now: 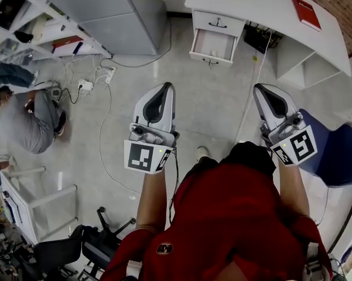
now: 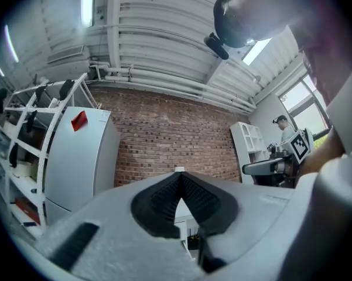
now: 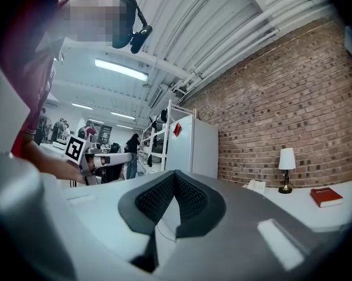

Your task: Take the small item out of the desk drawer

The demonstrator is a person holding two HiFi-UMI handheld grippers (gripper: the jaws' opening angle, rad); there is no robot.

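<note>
Up by the brick wall in the head view, the desk drawer is pulled open, too far off to show the small item, well apart from the left gripper and right gripper; the left gripper view shows jaws pressed together on nothing, and the right gripper view shows the same.

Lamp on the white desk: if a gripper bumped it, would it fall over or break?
Probably tippy: the lamp is tall and thin, with a wide shade above a small base. It looks light, so a nudge might slide or topple it on the smooth desk. What it is made of is too small to tell.
</note>
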